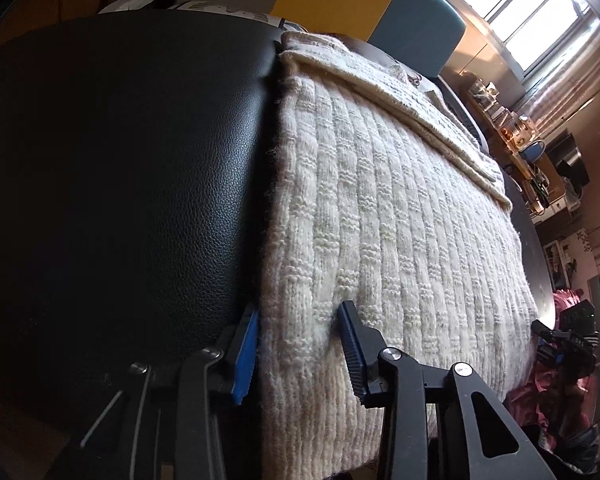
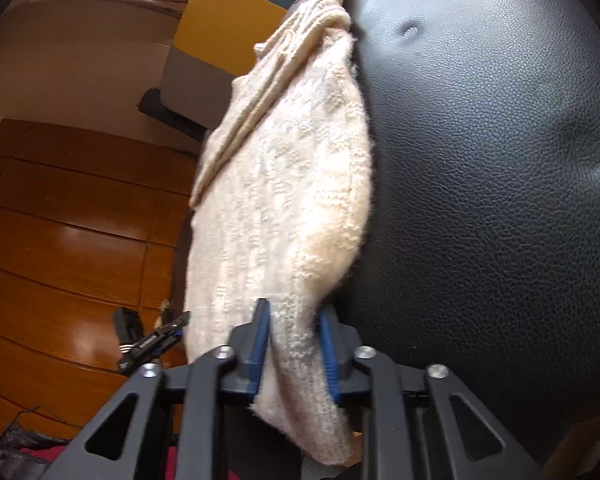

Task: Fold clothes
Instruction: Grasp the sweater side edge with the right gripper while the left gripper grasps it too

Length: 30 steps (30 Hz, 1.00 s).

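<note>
Cream knit sweater [image 1: 380,216] draped over black leather seat [image 1: 120,160], both near corners pinched: left gripper [image 1: 300,350] and right gripper [image 2: 294,346] each clamped on 1. Uneven pull could skew the fold; loose knit may slip out.

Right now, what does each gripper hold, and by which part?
Both grip the cream ribbed knit sweater on its near edge: the left gripper at one corner, the right gripper at the other.
</note>
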Available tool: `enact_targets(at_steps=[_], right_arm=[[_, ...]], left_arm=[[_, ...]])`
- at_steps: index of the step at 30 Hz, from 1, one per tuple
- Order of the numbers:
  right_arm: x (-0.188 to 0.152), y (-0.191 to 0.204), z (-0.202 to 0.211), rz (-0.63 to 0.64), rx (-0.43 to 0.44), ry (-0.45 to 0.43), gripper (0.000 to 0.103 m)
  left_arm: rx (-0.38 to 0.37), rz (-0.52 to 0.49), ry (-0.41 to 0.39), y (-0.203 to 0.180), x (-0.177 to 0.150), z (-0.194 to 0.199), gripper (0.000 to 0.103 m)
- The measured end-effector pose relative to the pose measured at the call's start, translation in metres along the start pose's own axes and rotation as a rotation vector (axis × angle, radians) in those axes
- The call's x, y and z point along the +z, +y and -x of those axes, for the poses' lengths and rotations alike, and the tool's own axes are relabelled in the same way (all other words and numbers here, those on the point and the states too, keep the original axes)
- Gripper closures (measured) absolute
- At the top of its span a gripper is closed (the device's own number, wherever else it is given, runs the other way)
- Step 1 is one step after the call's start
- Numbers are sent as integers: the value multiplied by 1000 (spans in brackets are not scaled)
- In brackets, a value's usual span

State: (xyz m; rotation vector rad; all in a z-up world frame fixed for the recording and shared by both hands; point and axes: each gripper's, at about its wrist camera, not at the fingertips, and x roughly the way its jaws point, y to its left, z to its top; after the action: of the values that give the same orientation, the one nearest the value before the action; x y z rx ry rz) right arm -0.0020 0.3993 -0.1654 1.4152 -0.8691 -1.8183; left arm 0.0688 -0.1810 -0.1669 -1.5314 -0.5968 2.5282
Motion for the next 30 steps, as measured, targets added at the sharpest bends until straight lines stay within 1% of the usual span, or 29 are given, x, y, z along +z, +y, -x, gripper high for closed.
enact_targets(at_steps=[1,2,4,6,7,9,10,11,13,14,15,16,17,19,21,22,23,24,25,26,28,30], right_arm=[[-1,2,-1,12,-22,-7,90],[-2,6,-2,27,-41,-17,91],[-6,13,-3,62,-82,-33,91],[-8,23,-4,112,-131,-30,93],[-8,27,-4,136,-151,-27,88],[-8,36,-5,182,-192,-21,82],[-8,35,0,179,-193,-39,72],[-8,29,9,152,-176,-76,66],[-4,11,22,78,-135,-121,54],[-1,1,28,45,-103,-141,52],[2,-8,34,18,-62,-162,52],[5,-15,36,-2,-26,-164,52],[8,-19,35,-15,6,-149,52],[14,-19,29,-9,56,-110,50],[18,-10,20,10,104,-74,45],[20,-2,14,21,97,-40,45],[20,7,6,36,75,5,45],[19,16,0,70,32,39,45],[15,25,-7,121,-29,64,44],[11,35,-12,173,-70,79,44],[1,48,-20,230,-130,61,44],[-8,51,-24,215,-163,-4,43]], left_arm=[[-1,2,-14,-1,0,2,86],[-15,2,-16,-2,0,2,92],[3,-23,-26,-6,-3,3,93],[23,-52,-34,-10,-5,2,93],[30,-62,-34,-11,-5,2,92],[24,-45,-26,-10,-3,1,91],[18,-32,-21,-9,-2,1,90],[0,-16,-15,-8,-1,1,86],[-50,25,-17,-3,-1,2,80],[-82,49,-16,-1,-1,3,71],[-115,72,-15,1,-2,3,65],[-146,87,-16,2,-1,3,56],[-160,94,-22,-1,-1,3,51],[-164,67,-27,-10,1,1,51],[-140,14,-30,-20,2,-1,51],[-140,-6,-26,-24,1,-2,52],[-141,-26,-22,-27,1,-2,57],[-129,-47,-15,-30,0,-3,63],[-91,-73,-11,-31,0,-6,78],[-58,-95,-17,-32,0,-8,87],[-63,-98,-24,-30,0,-7,90],[-62,-103,-35,-30,-1,-7,91]])
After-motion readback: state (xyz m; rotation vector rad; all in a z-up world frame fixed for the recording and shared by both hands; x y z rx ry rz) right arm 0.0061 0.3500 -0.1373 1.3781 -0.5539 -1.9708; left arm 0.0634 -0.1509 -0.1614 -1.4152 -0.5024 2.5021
